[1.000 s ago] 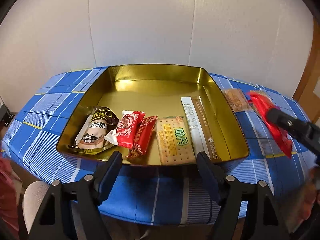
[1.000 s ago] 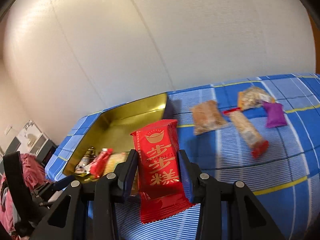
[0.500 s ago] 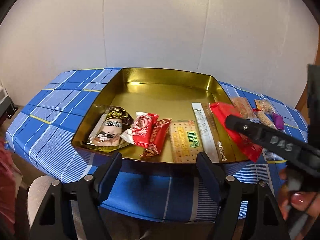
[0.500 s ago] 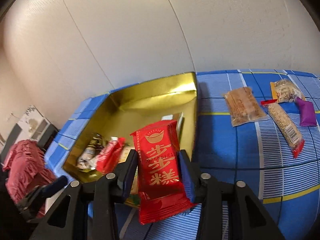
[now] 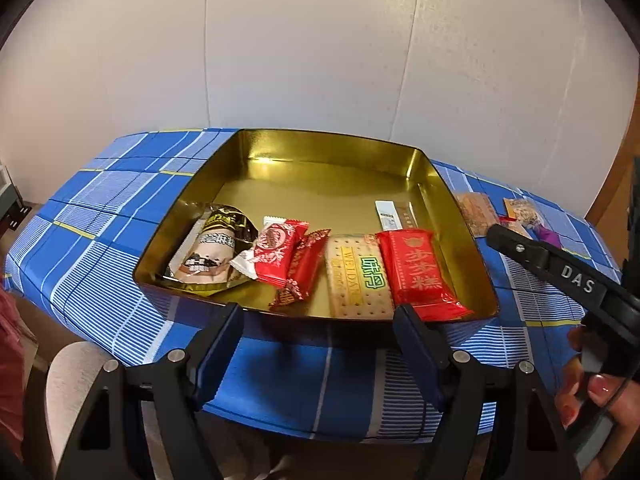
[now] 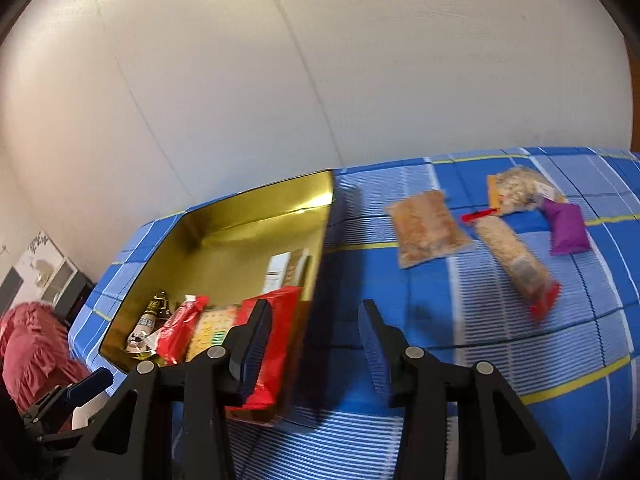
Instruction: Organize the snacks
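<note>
A gold tin tray [image 5: 320,148] sits on the blue plaid tablecloth. Along its front lie a brown-and-gold packet [image 5: 212,248], two red sweets [image 5: 276,252], a cracker packet [image 5: 356,276] and a red packet with gold characters [image 5: 416,272]. My left gripper [image 5: 318,320] hovers open and empty just before the tray's front rim. My right gripper [image 6: 314,316] is open over the tray's right front corner with nothing between its fingers. The red packet [image 6: 276,320] lies in the tray behind its left finger. From the left wrist view, one right finger [image 5: 520,248] reaches in from the right.
To the right of the tray, loose on the cloth, lie a brown snack bag [image 6: 428,228], a long nut bar [image 6: 516,260], a purple packet [image 6: 568,228] and a pale bag [image 6: 520,188]. A white wall stands close behind. A red garment [image 6: 28,344] lies at the left.
My right gripper carried the red packet leftwards over the tray, let go, and the packet now lies beside the cracker packet. Its jaws stand wider. The left gripper stayed put.
</note>
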